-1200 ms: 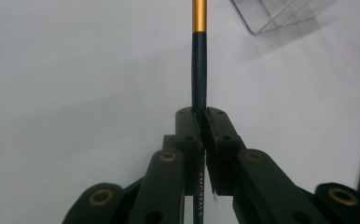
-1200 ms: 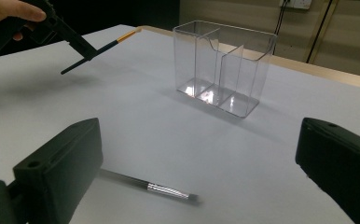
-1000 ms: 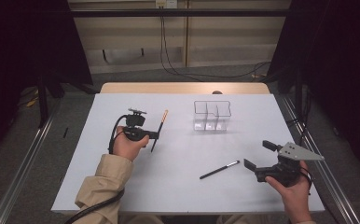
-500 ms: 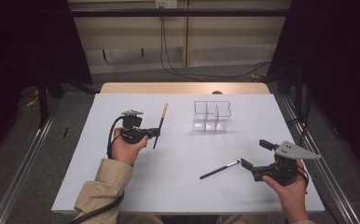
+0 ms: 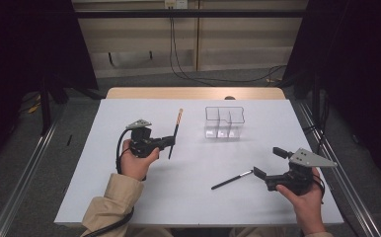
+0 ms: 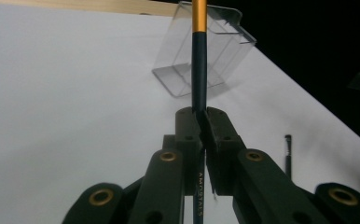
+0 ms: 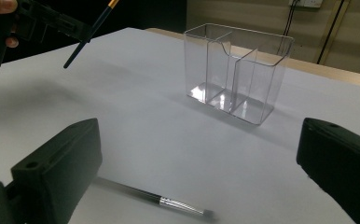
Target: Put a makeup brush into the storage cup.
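We hold one brush above the desk (image 5: 129, 197) while another lies flat.
Beside the clear organizer (image 5: 224, 122), our left tool (image 5: 171, 141) pinches the dark, gold-banded brush (image 5: 175, 131) in the air; our right tool (image 5: 267, 163) stands spread around the black brush (image 5: 232, 179).

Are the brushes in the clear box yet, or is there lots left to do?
None are in yet: the clear box is empty. The left gripper holds the dark brush with the gold band above the table. The second brush lies on the table by the open right gripper, still to be picked up.
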Tool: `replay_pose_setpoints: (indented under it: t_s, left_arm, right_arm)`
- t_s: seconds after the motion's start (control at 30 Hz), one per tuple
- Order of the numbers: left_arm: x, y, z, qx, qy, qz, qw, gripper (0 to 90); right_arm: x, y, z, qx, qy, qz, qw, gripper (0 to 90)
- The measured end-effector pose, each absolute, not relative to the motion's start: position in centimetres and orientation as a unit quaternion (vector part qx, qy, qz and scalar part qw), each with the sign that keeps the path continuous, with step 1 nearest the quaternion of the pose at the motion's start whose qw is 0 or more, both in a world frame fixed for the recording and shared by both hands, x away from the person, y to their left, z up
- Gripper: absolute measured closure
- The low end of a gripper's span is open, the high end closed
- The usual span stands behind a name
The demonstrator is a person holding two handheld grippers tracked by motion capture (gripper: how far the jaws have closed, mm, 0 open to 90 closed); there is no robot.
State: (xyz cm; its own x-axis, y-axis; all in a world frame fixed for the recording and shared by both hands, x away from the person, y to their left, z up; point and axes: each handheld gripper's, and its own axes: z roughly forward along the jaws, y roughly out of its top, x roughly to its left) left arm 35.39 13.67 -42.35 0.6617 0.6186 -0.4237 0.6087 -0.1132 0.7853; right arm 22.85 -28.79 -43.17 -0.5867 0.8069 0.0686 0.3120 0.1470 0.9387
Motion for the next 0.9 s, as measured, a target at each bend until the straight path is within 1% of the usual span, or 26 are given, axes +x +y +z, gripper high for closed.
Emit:
replay_pose_setpoints:
  t_s: [0.07,0.23,0.9]
  left_arm:
    - [35.0,13.5,-42.3,0.741,0.400,-0.006,0.538,84.6]
    - [34.3,13.1,-42.2,0.742,0.385,-0.010,0.549,84.6]
    - [32.2,10.6,-42.2,0.760,0.326,-0.029,0.562,84.6]
  right_arm:
    - [22.9,-28.7,-43.1,0.388,0.719,0.528,0.233,0.0]
    - [23.0,-28.3,-43.1,0.388,0.716,0.535,0.226,0.0]
    - [24.6,-25.9,-42.6,0.387,0.716,0.547,0.195,0.0]
